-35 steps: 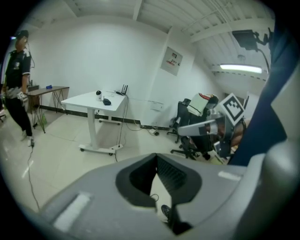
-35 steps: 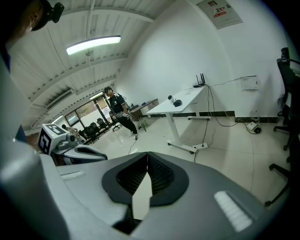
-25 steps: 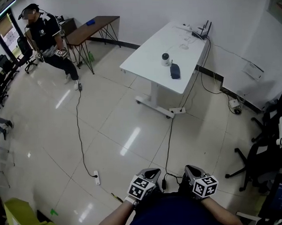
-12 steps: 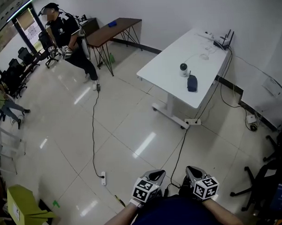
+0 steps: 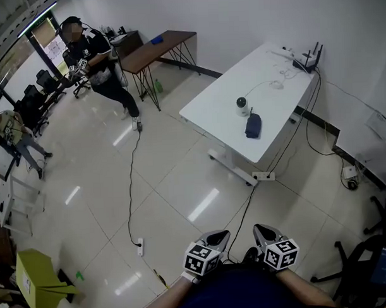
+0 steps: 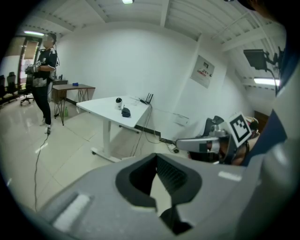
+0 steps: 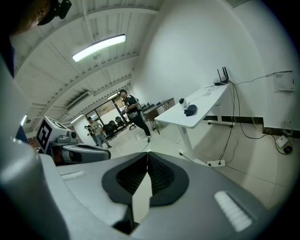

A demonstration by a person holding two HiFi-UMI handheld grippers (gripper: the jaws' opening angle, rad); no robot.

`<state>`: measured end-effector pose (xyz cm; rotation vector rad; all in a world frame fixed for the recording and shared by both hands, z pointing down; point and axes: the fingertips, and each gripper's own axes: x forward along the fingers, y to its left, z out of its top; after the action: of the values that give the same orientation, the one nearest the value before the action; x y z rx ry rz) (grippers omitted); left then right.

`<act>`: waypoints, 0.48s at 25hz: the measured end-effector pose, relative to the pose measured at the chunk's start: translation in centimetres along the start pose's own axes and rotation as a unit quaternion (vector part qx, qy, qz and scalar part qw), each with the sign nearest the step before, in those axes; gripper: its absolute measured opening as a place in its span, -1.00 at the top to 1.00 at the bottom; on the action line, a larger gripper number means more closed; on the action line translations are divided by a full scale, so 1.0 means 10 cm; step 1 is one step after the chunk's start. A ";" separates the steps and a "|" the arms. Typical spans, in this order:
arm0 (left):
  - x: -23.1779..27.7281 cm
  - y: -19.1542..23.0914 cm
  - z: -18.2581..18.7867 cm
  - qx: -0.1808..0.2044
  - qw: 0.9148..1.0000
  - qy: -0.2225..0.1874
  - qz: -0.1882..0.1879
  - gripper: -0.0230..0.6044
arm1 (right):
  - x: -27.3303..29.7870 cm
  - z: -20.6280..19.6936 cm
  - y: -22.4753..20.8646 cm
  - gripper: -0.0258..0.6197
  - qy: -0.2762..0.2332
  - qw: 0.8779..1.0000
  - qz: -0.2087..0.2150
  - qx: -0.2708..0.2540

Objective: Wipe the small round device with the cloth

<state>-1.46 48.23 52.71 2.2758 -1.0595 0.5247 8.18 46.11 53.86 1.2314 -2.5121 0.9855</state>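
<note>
A small round white device [image 5: 242,105] [image 6: 118,100] [image 7: 182,102] stands on the white table [image 5: 217,111], far across the floor. A dark blue cloth [image 5: 253,125] [image 6: 125,112] [image 7: 190,110] lies bunched just beside it, toward the table's near edge. My left gripper [image 5: 218,237] [image 6: 157,180] and right gripper [image 5: 261,230] [image 7: 147,177] are held close to my body at the bottom of the head view, side by side, well short of the table. Both are shut with nothing between the jaws.
A cable [image 5: 236,218] runs over the tiled floor from the table to my feet, and a power strip [image 5: 140,247] lies at left. A router [image 5: 306,58] sits at the table's far end. Another person [image 5: 98,62] stands by a brown desk [image 5: 156,47]. Office chairs [image 5: 367,264] are at right.
The view has swung and drawn nearer to the white table, which now sits more central. The other person has stood up and stepped rightward. Both grippers stay shut, close to my body.
</note>
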 end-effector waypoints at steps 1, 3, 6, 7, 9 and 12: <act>0.05 -0.04 0.03 -0.002 1.000 0.001 0.002 0.92 | -0.02 0.04 -0.07 0.88 -0.002 1.000 0.001 0.000; 0.12 -0.13 0.10 -0.014 1.000 0.005 0.002 0.92 | -0.07 0.12 -0.20 0.88 -0.007 1.000 0.000 0.000; 0.26 -0.19 0.16 -0.023 1.000 0.005 0.006 0.92 | -0.12 0.20 -0.38 0.88 -0.012 1.000 0.000 0.001; 0.30 -0.20 0.18 -0.022 1.000 0.004 0.007 0.92 | -0.12 0.22 -0.42 0.88 -0.012 1.000 0.000 0.002; 0.36 -0.25 0.23 -0.024 1.000 0.008 0.001 0.92 | -0.12 0.27 -0.47 0.88 -0.012 1.000 0.002 0.000; 0.43 -0.27 0.28 -0.032 0.999 0.014 -0.004 0.92 | -0.10 0.32 -0.53 0.88 -0.013 1.000 0.001 -0.004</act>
<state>3.61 45.47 52.10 2.2108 -1.0378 0.5106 13.19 42.43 53.59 1.2480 -2.5337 0.9660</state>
